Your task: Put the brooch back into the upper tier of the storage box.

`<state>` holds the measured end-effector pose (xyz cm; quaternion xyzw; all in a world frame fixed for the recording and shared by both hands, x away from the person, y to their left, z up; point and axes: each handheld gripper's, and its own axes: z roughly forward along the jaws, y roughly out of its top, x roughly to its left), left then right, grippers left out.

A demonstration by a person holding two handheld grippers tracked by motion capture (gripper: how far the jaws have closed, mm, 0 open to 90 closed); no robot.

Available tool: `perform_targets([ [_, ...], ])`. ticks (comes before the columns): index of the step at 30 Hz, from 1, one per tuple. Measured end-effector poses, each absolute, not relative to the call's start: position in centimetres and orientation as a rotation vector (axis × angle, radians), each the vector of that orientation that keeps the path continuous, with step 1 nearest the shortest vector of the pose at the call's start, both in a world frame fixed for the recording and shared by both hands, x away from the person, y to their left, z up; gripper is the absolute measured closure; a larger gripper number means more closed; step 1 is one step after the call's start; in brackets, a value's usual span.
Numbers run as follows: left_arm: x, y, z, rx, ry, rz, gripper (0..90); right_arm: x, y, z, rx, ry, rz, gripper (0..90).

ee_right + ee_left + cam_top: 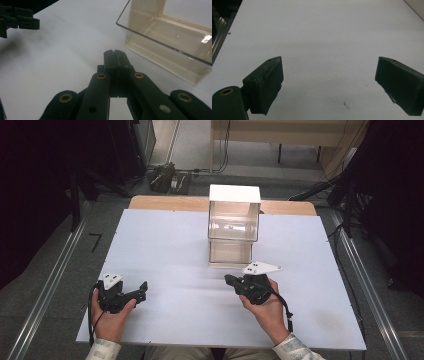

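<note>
High view, left to right. Left gripper [142,289] near front-left corner of white worktop [165,245], held in left hand [111,312], grey three-cornered plate on top, fingers spread wide, nothing between them, pointing toward worktop's middle. Further right, right gripper [228,279] in right hand [267,307], fingers pressed together on nothing, tips aimed left and slightly away from the person. Just beyond it, clear box [233,226] with white lid, upright near the middle of worktop's far half, close to right gripper yet apart from it.

Left gripper view: one dark finger [265,83] at lower left, other at lower right, well apart, bare worktop [324,37] in the gap, a small dark speck on the surface near bottom centre.

Right gripper view: at upper left, left gripper [18,21] farther off; at centre, two fingers [110,62] clenched flat against each other, only a thin seam visible; at upper right, clear box [175,37], cream base resting on worktop [62,50], transparent wall jutting out above it, near fingertips without touching.
</note>
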<state>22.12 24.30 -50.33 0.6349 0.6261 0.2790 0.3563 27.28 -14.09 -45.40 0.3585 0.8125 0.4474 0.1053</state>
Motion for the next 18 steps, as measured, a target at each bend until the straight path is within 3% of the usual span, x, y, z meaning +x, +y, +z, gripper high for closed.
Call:
perform_targets([
  [18, 22.1, 24.3, -50.4, 1.632, 1.624, 0.717, 9.4, 28.1, -15.4, -42.9, 1.068, 2.341, 1.342, 87.5],
])
